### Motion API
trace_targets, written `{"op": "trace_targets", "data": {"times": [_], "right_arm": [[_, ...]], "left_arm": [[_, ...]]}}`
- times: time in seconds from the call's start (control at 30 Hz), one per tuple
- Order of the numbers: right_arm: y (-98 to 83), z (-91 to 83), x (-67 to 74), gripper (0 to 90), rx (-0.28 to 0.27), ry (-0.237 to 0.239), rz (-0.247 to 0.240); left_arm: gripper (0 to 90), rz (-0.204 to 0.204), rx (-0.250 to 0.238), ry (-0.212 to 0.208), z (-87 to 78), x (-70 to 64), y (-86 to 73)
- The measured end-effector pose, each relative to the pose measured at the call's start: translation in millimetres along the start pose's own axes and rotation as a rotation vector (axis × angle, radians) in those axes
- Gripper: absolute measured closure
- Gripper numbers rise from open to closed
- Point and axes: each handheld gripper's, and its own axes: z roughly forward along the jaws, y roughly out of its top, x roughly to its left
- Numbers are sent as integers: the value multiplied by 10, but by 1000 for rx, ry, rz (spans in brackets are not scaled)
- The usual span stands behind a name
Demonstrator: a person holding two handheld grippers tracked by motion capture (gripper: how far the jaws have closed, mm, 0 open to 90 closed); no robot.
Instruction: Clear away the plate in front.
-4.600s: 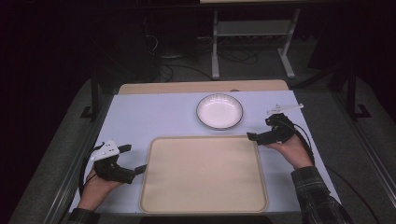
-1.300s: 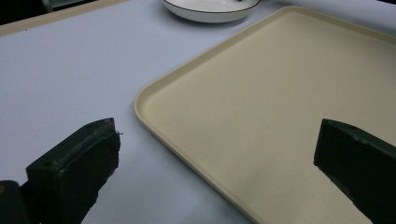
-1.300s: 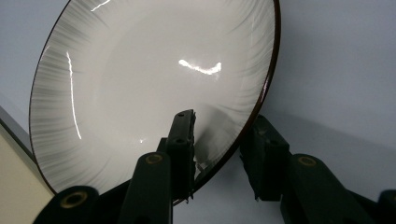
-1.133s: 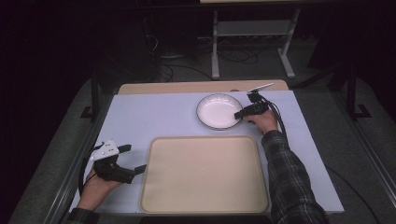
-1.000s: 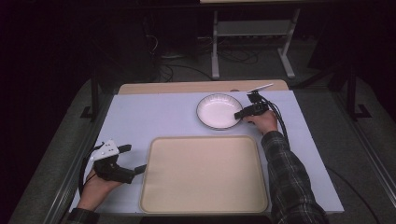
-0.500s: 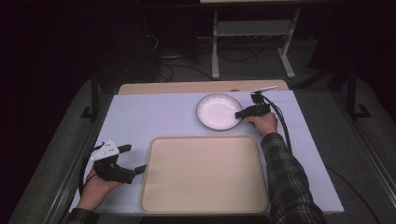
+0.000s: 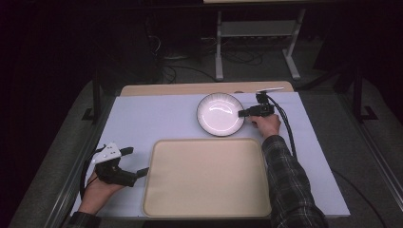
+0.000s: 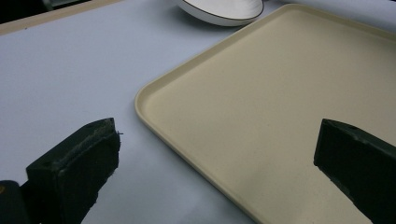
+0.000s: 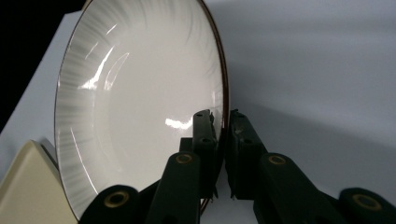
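The landmark here is the large cream rectangular plastic tray [image 7: 207,176], which lies flat on the pale lilac-white tabletop [image 7: 157,118] with its long sides running across the table and nothing on it. Just beyond the tray's far edge, towards its right end and apart from the rim by a narrow strip of table, sits the round white ceramic plate with a thin dark rim [image 7: 220,113].

The right gripper [image 7: 243,113] comes at the plate from the side away from the tray's left end, lying roughly level and pointing along the tray's far edge. Its jaws have just been closing, and in the right gripper view they stand pinched on the plate's near rim [image 9: 223,140], one jaw inside the dish and one outside. So the plate is held by its right edge and lies wholly to the left of the claw, its face up.

From that grip, my judgement is that the coming move turns on one short relation: the tray's open surface lies straight towards the person from the plate, so a lift and a pull back over the rim would land it there.

The left gripper [image 7: 135,163] rests just beside the tray's left edge near the front corner, jaws spread wide and holding nothing, well apart from the plate. The right hand [image 7: 266,124] is plainly the nearer one.
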Motion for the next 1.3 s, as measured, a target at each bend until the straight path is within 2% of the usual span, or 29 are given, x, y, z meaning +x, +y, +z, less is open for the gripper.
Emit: {"op": "trace_targets", "data": {"times": [0.1,0.17,0.37,0.47,0.67,1.1,1.23,1.3], "right_arm": [[14,-5,32,840,-16,5,-7],[28,-3,66,841,-19,-10,-20],[41,-1,94,851,-56,-17,-1],[90,-18,151,852,-61,-46,-39],[110,-65,145,847,-76,-45,-43],[147,-273,140,841,-123,-46,-55],[150,-378,167,840,-136,-38,-73],[143,-463,216,839,-138,-40,-98]], "left_arm": [[0,0,0,0,0,0,0],[0,0,-1,0,0,-1,0],[0,-2,-2,1,-4,5,-2],[0,-4,-5,2,-9,9,-2],[0,-5,-3,0,-6,9,-2],[0,-3,0,1,0,7,-2],[0,-2,1,1,0,5,-2],[0,-2,1,1,1,4,-1]]}}
